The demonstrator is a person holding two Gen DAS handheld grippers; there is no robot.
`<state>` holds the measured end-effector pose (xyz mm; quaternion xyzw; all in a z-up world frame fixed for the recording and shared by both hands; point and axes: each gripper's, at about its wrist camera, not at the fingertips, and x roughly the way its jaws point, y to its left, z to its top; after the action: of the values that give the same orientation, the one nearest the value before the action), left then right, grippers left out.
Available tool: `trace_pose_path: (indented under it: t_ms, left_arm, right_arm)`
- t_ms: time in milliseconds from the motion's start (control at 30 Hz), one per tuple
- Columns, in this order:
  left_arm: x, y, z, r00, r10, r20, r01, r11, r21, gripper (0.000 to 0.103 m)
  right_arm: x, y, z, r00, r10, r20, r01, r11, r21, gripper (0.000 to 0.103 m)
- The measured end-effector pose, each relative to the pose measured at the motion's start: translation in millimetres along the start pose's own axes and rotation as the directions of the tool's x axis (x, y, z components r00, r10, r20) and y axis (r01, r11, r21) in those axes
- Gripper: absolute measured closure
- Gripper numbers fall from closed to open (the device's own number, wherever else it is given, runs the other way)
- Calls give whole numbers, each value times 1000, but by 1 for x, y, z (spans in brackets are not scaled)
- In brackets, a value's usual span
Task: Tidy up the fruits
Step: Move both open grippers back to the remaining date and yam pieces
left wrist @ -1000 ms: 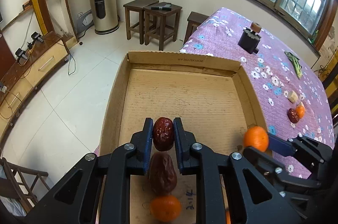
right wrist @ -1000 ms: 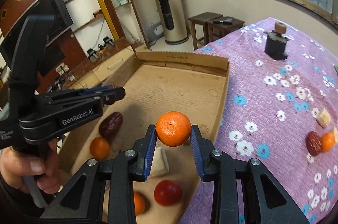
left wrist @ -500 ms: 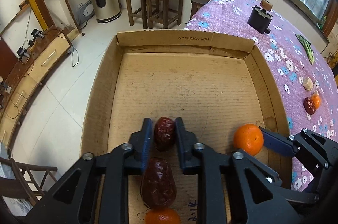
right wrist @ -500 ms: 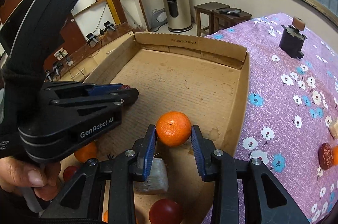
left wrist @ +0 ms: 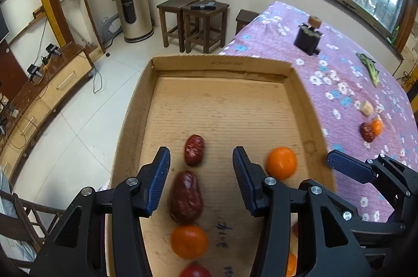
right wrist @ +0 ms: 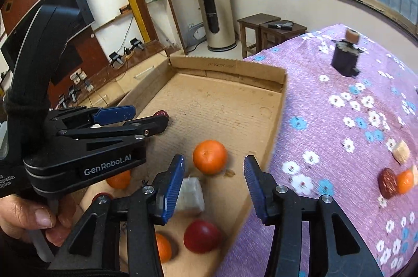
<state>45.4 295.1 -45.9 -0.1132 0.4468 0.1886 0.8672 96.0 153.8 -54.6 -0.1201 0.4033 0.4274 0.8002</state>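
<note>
A shallow cardboard box lies on the purple flowered cloth. My left gripper is open above it; a small red date lies free on the box floor between the fingertips, with a larger date and an orange behind it. My right gripper is open; an orange rests on the box floor just ahead of its fingers. A white chunk, a red fruit and two more oranges also lie in the box.
On the cloth to the right lie a date and an orange together, a pale cube, a green vegetable and a black holder with a block on it. Wooden stools stand beyond the box.
Both grippers opened. The small date dropped from the left gripper onto the box floor, and the orange dropped from the right gripper into the box. Both grippers pulled back slightly.
</note>
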Motion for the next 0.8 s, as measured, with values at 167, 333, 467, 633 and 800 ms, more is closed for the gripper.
trace_pose_path:
  t_ms: [167,333,467,633,800]
  left_arm:
    - [-18,-19,-5,999,-33,35,32,999,28,55]
    - [-27,-40,-10,997,-60,45,56,996,76,53]
    - [-31,-55,-14,996,-83,38,79,992,94,51]
    - [-35,-74,-18,993,-114,36,110,987,115,43]
    - [-40,-91,-21,989,-143,33,138,981,138,43]
  right_arm:
    - [-28,-11,-11,999,-9,38,7,999,33,54]
    - [-48,-30,-25,998,-30,56,26,997,77,54]
    - [-58,-50,-38,997,-54,56,47,991,122,54]
    - [-71,-76,-53,995,-87,55,76,982,172,54]
    - [-82,-102,-69,991,-126,45,114,971,212,54]
